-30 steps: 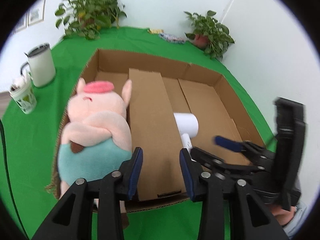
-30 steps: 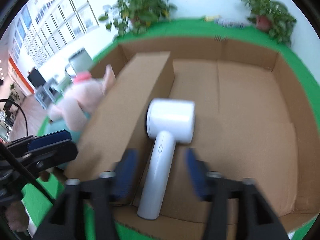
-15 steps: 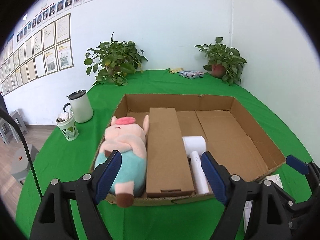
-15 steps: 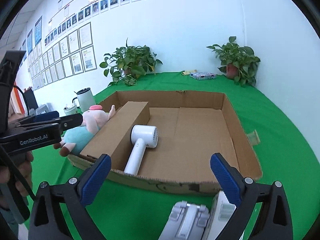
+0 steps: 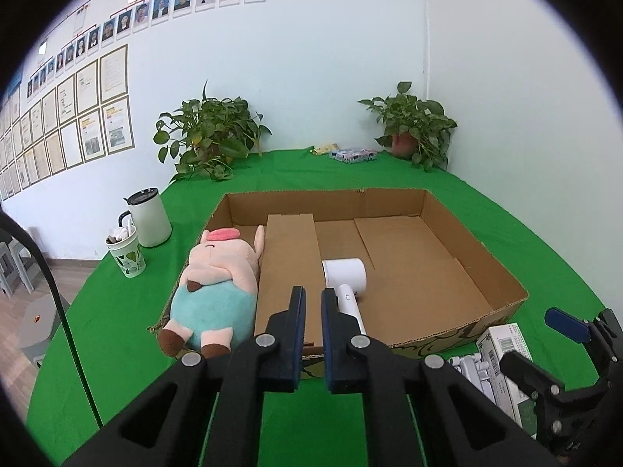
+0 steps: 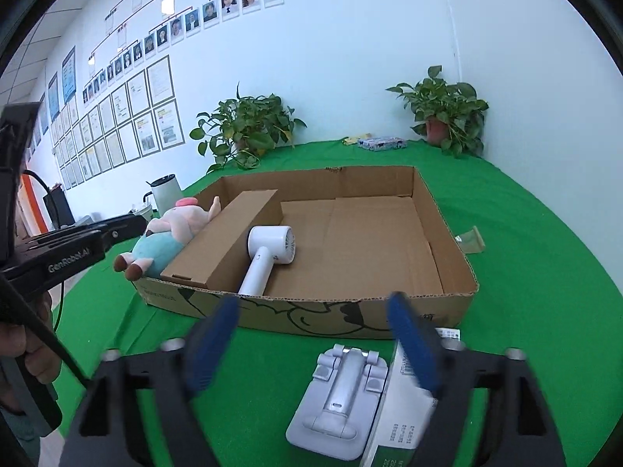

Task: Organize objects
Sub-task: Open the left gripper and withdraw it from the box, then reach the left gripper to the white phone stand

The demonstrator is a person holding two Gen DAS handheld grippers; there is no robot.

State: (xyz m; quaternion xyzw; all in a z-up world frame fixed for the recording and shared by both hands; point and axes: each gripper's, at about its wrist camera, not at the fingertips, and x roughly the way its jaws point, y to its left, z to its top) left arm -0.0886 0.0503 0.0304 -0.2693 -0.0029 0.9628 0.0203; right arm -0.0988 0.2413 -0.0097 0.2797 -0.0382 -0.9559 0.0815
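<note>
inside tray (image 6: pixel 447 229): white hairdryer (image 6: pixel 268 253)

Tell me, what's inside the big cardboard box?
Inside the wide brown cardboard tray: a pink plush pig in blue shorts, a long closed brown carton, and a white handheld fan. The carton's contents and the floor under them are hidden.

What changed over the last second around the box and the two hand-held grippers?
Both hand-held grippers backed out of the cardboard box. The right hand-held gripper let go of the white hair dryer and is open; the left hand-held gripper is now shut, empty. Plush pig, long carton and dryer lie unmoved.
</note>
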